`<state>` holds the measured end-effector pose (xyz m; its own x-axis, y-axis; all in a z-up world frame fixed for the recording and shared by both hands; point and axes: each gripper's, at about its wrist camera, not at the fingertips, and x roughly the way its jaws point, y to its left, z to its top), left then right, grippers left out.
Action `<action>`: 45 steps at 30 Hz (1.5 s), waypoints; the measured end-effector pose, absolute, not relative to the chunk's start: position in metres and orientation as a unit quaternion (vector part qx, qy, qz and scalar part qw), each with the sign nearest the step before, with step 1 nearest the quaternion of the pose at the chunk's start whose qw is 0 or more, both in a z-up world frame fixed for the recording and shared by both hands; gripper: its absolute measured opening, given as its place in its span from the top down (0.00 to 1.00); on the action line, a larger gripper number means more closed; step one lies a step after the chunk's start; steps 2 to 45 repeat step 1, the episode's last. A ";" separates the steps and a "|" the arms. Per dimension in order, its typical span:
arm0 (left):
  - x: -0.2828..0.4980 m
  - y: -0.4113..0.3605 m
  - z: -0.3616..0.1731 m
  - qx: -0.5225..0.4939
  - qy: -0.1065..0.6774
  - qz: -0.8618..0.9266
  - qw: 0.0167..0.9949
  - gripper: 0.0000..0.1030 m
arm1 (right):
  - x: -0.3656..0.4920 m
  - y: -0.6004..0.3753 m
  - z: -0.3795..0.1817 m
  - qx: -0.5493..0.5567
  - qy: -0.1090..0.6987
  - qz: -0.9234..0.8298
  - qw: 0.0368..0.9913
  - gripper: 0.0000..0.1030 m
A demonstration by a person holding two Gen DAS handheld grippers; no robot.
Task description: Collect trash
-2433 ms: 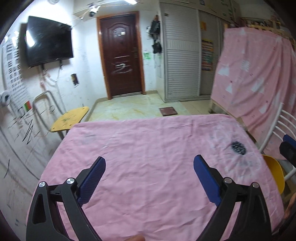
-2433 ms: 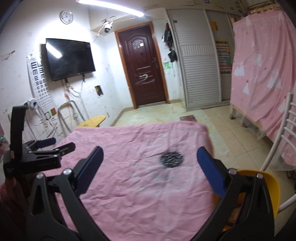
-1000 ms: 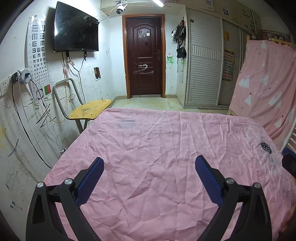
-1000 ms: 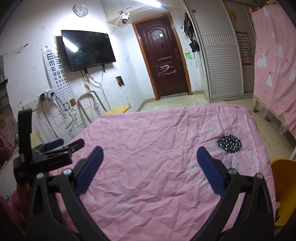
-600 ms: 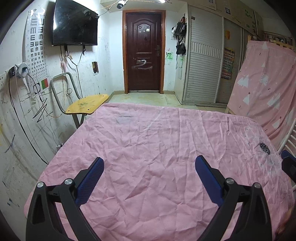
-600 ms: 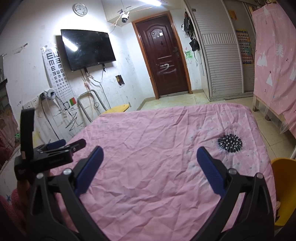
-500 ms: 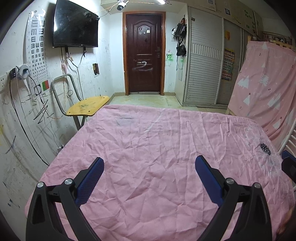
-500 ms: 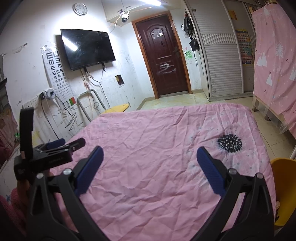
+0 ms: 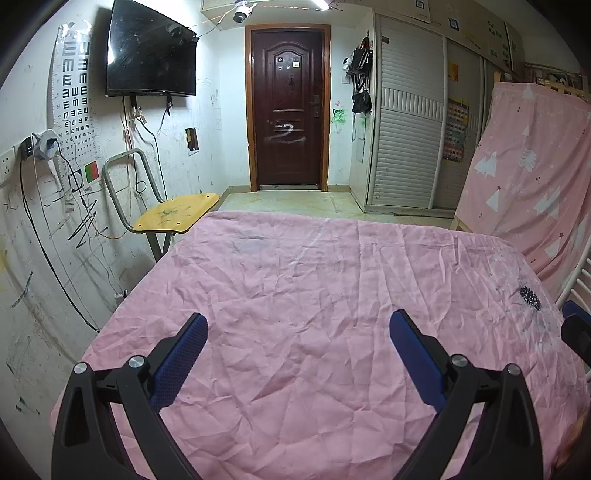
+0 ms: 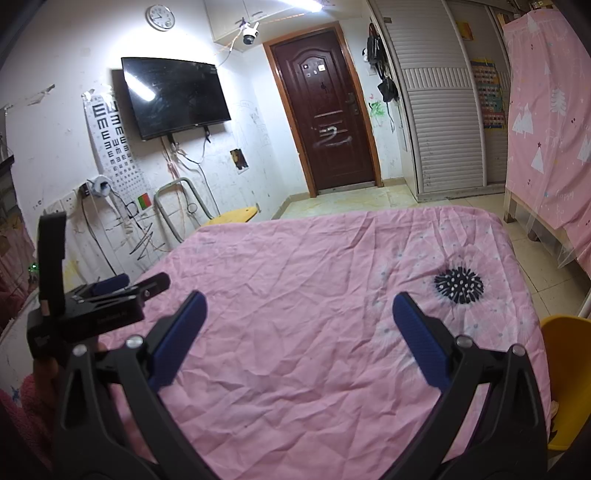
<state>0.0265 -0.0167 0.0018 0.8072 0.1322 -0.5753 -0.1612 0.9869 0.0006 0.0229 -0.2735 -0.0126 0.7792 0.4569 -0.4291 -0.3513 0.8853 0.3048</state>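
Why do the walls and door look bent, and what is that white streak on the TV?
Both wrist views are fisheye, so straight edges bow towards the dark corners. In the right wrist view the streak on the TV is glare from the ceiling light. In the left wrist view the door stays sharp and nearly straight.

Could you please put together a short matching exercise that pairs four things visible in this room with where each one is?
Things:
1. television
2. wall clock
3. yellow chair seat
4. black flower print

Places:
A. on the pink cloth, near its right edge
B. beside the table's far left corner
C. high on the wall, above the television
D. mounted on the wall, left of the door

Pairs: 1-D, 2-C, 3-B, 4-A
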 end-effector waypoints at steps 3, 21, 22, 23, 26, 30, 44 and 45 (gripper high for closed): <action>0.027 -0.017 0.002 -0.024 0.301 0.078 0.950 0.11 | 0.023 -0.274 -0.012 0.105 0.253 0.215 0.937 0.06; 0.027 -0.017 0.002 -0.024 0.301 0.078 0.950 0.11 | 0.023 -0.274 -0.012 0.105 0.253 0.215 0.937 0.06; 0.027 -0.017 0.002 -0.024 0.301 0.078 0.950 0.11 | 0.023 -0.274 -0.012 0.105 0.253 0.215 0.937 0.06; 0.027 -0.017 0.002 -0.024 0.301 0.078 0.950 0.11 | 0.023 -0.274 -0.012 0.105 0.253 0.215 0.937 0.06; 0.027 -0.017 0.002 -0.024 0.301 0.078 0.950 0.11 | 0.023 -0.274 -0.012 0.105 0.253 0.215 0.937 0.06; 0.027 -0.017 0.002 -0.024 0.301 0.078 0.950 0.11 | 0.023 -0.274 -0.012 0.105 0.253 0.215 0.937 0.06; 0.027 -0.017 0.002 -0.024 0.301 0.078 0.950 0.11 | 0.023 -0.274 -0.012 0.105 0.253 0.215 0.937 0.06; 0.027 -0.017 0.002 -0.024 0.301 0.078 0.950 0.11 | 0.023 -0.274 -0.012 0.105 0.253 0.215 0.937 0.06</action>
